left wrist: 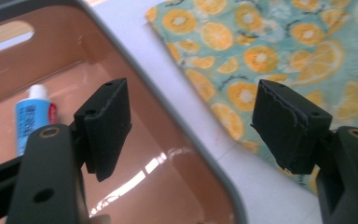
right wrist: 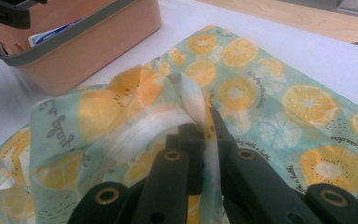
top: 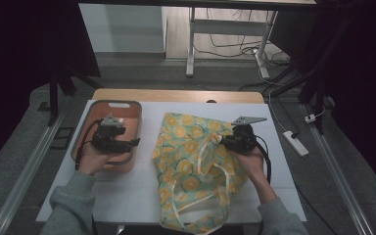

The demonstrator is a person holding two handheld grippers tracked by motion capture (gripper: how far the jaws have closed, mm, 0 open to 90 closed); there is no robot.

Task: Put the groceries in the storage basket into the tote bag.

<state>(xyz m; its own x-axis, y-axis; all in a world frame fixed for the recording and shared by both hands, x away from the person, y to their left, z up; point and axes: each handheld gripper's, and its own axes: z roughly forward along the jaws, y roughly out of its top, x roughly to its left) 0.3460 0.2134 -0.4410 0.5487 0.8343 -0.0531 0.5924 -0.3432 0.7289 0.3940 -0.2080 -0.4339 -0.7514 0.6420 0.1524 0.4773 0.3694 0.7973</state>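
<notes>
A white-covered table stands in a dim room, a wooden edge showing at its far side and cables lying on the grey floor beyond. On the table's left part sits a salmon-pink basket with a grey rim and a slot handle in its far wall. Inside it, in the left gripper view, lies a small blue-and-white tube with a white cap. At the centre and right of the table lies a teal fabric bag printed with orange slices, its pale handles reaching toward the near edge, where the fabric overhangs.

The left gripper, held in the person's left hand, hovers over the basket with its jaws wide apart and nothing between them; in its own view one jaw stands above the basket's interior, the other above the bag's edge. The right gripper, held in the right hand, is at the bag's right side, its jaws closed on a raised fold of the bag's fabric and pale trim.
</notes>
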